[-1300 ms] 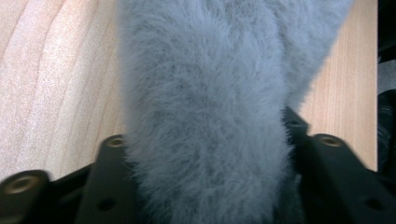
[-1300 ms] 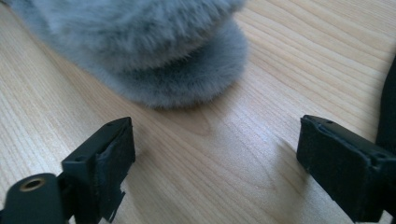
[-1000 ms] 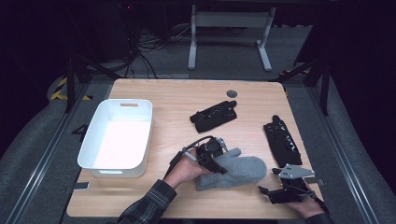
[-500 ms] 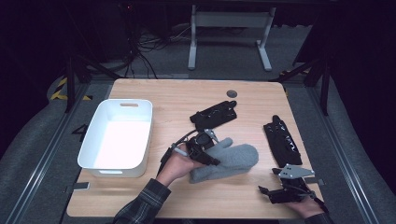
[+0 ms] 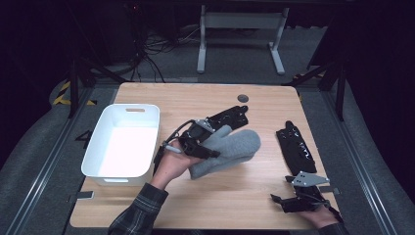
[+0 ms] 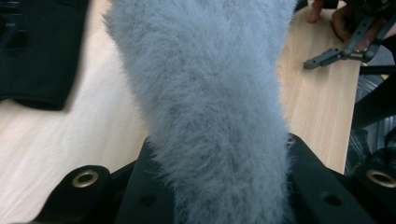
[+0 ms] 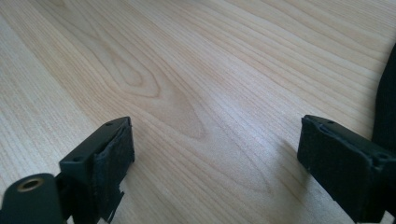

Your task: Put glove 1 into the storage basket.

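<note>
The wooden table (image 5: 205,103) stands on a grey floor in a dark room, with a metal stand frame (image 5: 240,34) behind it and cables trailing over the floor. No brand, label or writing can be read anywhere.

One white bin (image 5: 122,147) sits just to the left of the left gripper (image 5: 203,139). One grey fuzzy mitten (image 5: 227,149) is clamped at its cuff end between that gripper's jaws, its body reaching out to the right of the tool toward the table's middle; in the left gripper view the fleece (image 6: 205,102) runs straight up between the two black jaws.

Two black flat pieces lie on the wood: one (image 5: 230,116) just beyond the left gripper, the other (image 5: 296,147) just beyond the right gripper (image 5: 288,201), which rests at the table's near right corner. Its jaws stand wide apart over bare wood (image 7: 205,84), nothing between them.

One small dark round disc (image 5: 242,98) lies near the table's far edge.
</note>
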`<state>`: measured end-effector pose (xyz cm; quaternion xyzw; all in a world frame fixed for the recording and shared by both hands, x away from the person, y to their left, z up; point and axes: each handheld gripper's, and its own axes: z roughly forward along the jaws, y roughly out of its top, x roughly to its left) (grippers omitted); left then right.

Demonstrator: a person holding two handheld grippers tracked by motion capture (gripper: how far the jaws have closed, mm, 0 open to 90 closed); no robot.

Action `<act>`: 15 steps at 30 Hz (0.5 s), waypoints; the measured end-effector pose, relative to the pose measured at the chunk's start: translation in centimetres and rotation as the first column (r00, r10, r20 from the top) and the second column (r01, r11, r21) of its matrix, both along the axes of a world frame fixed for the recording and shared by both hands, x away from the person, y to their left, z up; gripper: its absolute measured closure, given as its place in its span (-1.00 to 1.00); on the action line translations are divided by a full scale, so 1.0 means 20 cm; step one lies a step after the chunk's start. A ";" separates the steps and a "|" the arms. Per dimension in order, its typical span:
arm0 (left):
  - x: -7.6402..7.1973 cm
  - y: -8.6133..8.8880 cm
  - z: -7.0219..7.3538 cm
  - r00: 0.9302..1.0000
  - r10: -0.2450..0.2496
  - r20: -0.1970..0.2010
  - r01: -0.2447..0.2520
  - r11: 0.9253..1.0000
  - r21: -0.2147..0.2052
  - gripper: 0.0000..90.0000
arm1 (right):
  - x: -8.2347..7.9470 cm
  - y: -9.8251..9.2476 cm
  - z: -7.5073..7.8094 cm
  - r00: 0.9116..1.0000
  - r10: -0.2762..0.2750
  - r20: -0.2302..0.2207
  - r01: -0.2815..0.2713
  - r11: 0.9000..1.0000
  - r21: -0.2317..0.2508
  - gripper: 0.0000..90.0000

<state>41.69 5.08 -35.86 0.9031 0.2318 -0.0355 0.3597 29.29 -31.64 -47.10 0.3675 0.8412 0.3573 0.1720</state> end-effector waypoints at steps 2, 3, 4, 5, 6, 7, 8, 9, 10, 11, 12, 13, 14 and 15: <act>0.01 0.04 0.03 1.000 0.022 0.006 -0.022 1.000 -0.011 0.64 | 0.00 0.00 0.00 1.000 -0.002 0.000 0.002 1.000 -0.001 -0.75; 0.01 0.06 0.04 1.000 0.030 0.005 -0.030 0.999 -0.014 0.64 | 0.00 0.00 0.00 1.000 -0.002 0.000 0.002 1.000 -0.001 -0.75; 0.01 0.08 0.05 0.999 0.040 0.009 -0.040 0.999 -0.017 0.65 | 0.00 0.00 0.00 1.000 -0.001 0.001 0.001 1.000 -0.001 -0.75; 0.02 0.12 0.08 0.998 0.058 0.010 -0.058 0.998 -0.023 0.65 | 0.00 0.00 0.00 1.000 -0.001 0.001 0.001 1.000 -0.001 -0.75; 0.02 0.14 0.09 0.998 0.068 0.013 -0.068 0.997 -0.025 0.64 | 0.00 0.00 0.00 1.000 -0.002 0.001 0.002 1.000 -0.001 -0.75; 0.02 0.14 0.09 0.998 0.068 0.013 -0.068 0.997 -0.025 0.65 | 0.00 0.00 0.00 1.000 -0.002 0.001 0.002 1.000 -0.001 -0.75; 0.02 0.16 0.11 0.997 0.080 0.018 -0.079 0.997 -0.023 0.65 | 0.00 0.00 0.00 1.000 -0.002 0.001 0.002 1.000 0.000 -0.75; 0.02 0.17 0.12 0.996 0.085 0.021 -0.084 0.996 -0.025 0.64 | 0.00 0.00 0.00 1.000 -0.003 0.001 0.003 1.000 -0.001 -0.75; 0.02 0.19 0.14 0.995 0.096 0.026 -0.095 0.995 -0.023 0.65 | 0.00 0.00 0.00 1.000 -0.004 0.001 0.004 1.000 0.001 -0.75; 0.02 0.21 0.15 0.994 0.104 0.029 -0.104 0.994 -0.022 0.65 | 0.00 0.00 0.00 1.000 -0.005 0.001 0.005 1.000 0.002 -0.75; 0.02 0.23 0.17 0.993 0.112 0.033 -0.112 0.993 -0.023 0.65 | 0.00 0.00 0.00 1.000 -0.005 0.001 0.005 1.000 0.001 -0.75; 0.03 0.25 0.18 0.992 0.120 0.033 -0.119 0.993 -0.025 0.65 | 0.00 0.00 0.00 1.000 -0.005 0.001 0.005 1.000 0.002 -0.75; 0.03 0.27 0.19 0.991 0.132 0.035 -0.131 0.991 -0.023 0.65 | 0.00 0.00 0.00 1.000 -0.006 0.001 0.006 1.000 0.002 -0.75; 0.03 0.29 0.20 0.989 0.140 0.036 -0.139 0.990 -0.023 0.65 | 0.00 0.00 0.00 1.000 -0.006 0.001 0.006 1.000 0.002 -0.75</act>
